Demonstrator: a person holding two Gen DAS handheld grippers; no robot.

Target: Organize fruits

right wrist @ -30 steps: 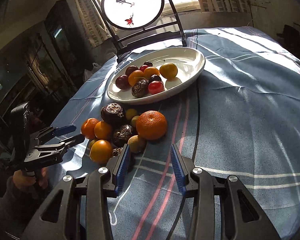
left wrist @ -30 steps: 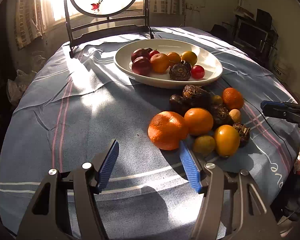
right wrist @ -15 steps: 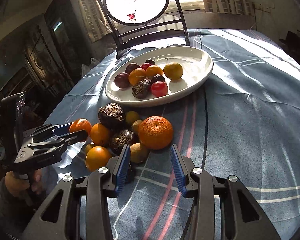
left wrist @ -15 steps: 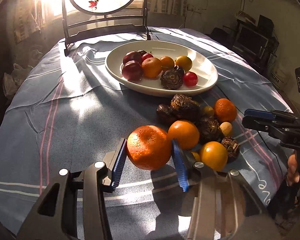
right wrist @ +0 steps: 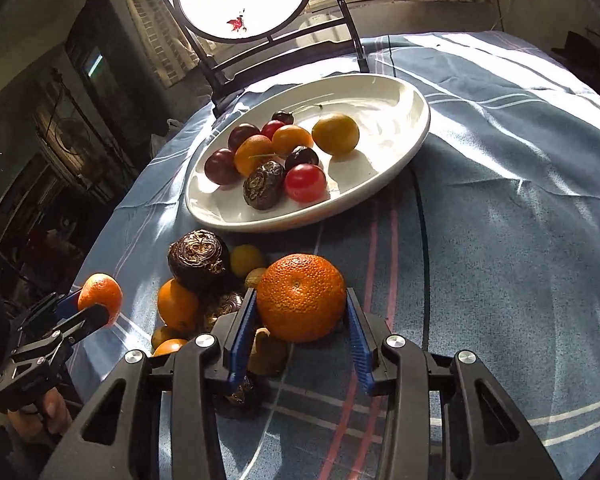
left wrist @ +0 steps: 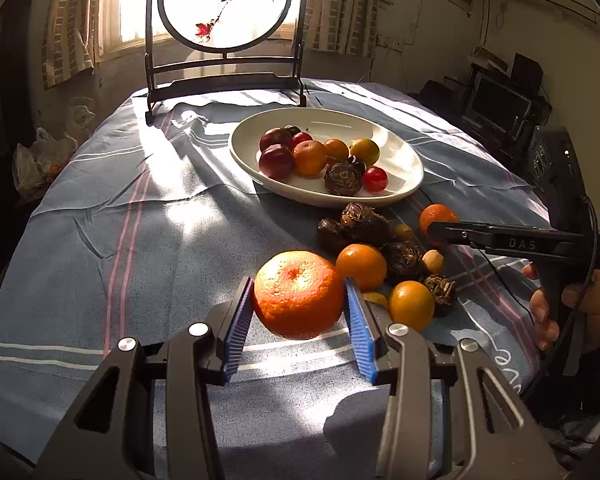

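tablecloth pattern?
Blue tablecloth with white and pink stripes; clearest in the right wrist view.

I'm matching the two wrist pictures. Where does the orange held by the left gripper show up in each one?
Left wrist: lower centre, the orange sits between the left gripper's blue pads.
Right wrist: left edge, below mid-height, the orange looks small at the left gripper's tips.
Shared landmark: the white plate of fruit.

My left black gripper with blue ribbed pads (left wrist: 299, 286), angled down, has just closed on a big round orange (left wrist: 298, 296). My right matching gripper (right wrist: 300, 294), held by a bare hand (left wrist: 572, 308), straddles a second orange (right wrist: 301, 298); I can't tell if it's squeezing.
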